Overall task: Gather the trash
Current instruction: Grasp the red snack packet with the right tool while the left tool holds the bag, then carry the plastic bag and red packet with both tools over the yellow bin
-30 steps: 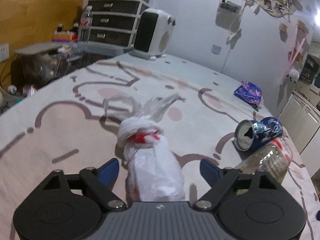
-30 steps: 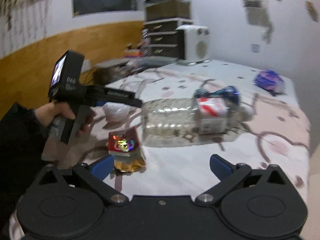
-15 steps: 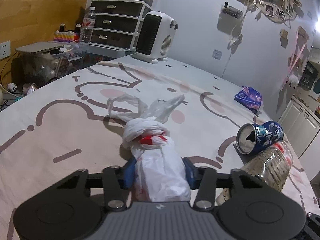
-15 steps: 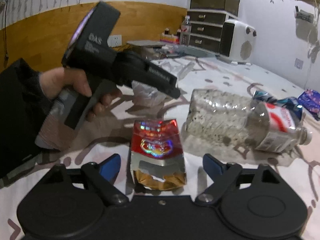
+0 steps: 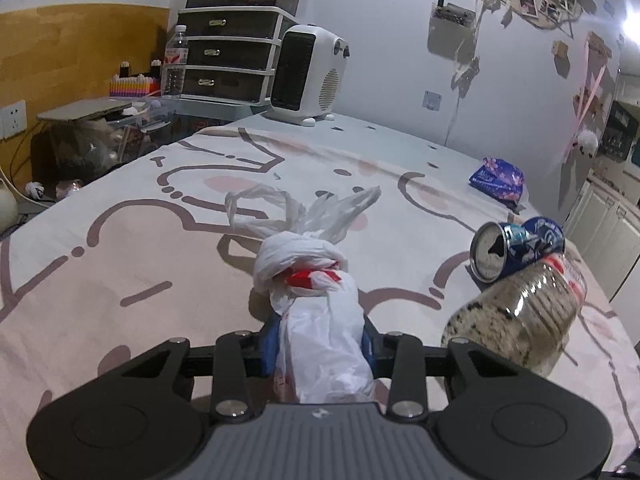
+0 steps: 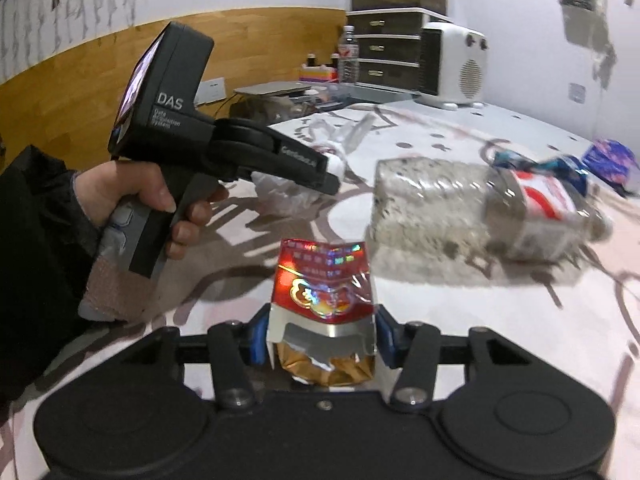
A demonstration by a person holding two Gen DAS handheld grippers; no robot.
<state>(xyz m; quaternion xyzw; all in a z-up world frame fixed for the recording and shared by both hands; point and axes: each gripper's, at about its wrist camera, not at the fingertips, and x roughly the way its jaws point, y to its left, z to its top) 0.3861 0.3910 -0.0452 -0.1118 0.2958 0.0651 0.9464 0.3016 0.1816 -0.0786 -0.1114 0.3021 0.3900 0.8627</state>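
Now we are clamping the knotted white bag [image 5: 320,336] lengthwise in the left hand-held gripper [image 5: 318,346], and pinching the red packet [image 6: 324,312] at lower centre in the right hand-held gripper [image 6: 320,340].

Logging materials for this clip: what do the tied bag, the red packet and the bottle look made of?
Tied bag: thin white plastic film, crinkled, translucent at its handles. Red packet: probably glossy foil-laminated card, holographic shine, torn open. Bottle: clear ribbed plastic, speckled inside.
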